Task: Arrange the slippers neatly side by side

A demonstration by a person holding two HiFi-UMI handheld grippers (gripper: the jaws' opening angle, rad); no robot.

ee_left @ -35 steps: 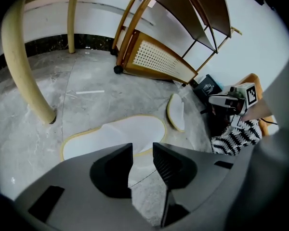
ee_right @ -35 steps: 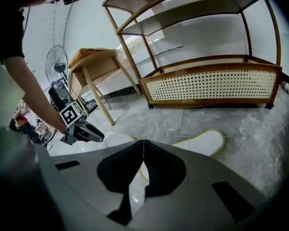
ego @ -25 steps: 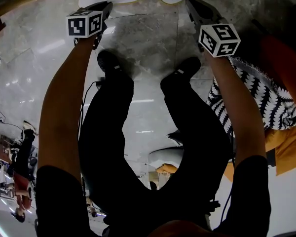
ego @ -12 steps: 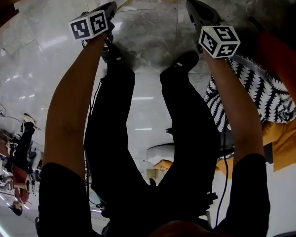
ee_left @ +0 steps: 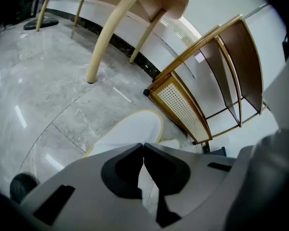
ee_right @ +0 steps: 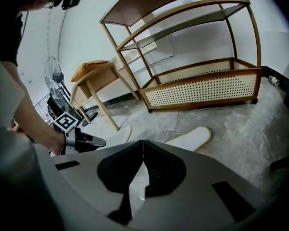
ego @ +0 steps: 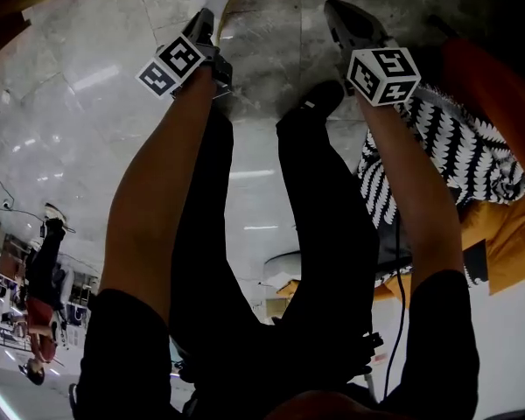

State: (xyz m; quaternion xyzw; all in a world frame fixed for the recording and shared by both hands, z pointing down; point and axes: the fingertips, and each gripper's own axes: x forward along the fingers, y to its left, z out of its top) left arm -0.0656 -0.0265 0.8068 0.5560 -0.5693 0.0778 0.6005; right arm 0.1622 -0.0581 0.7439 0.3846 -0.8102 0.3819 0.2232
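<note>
Pose: left hand-held gripper (ee_left: pixel 143 145) canted, aimed down | jaws just closing, empty

bare floor (ee_right: pixel 260 143) around the slippers (ee_right: pixel 192 137); rack (ee_right: pixel 202 88) and table legs (ee_right: pixel 103 109) behind.

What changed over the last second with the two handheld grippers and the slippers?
The left gripper rolled sideways and drew back from the white slipper; its jaws have just been closing, on nothing. The right gripper hardly moved, jaws shut. The other slipper stays on the floor.
</note>
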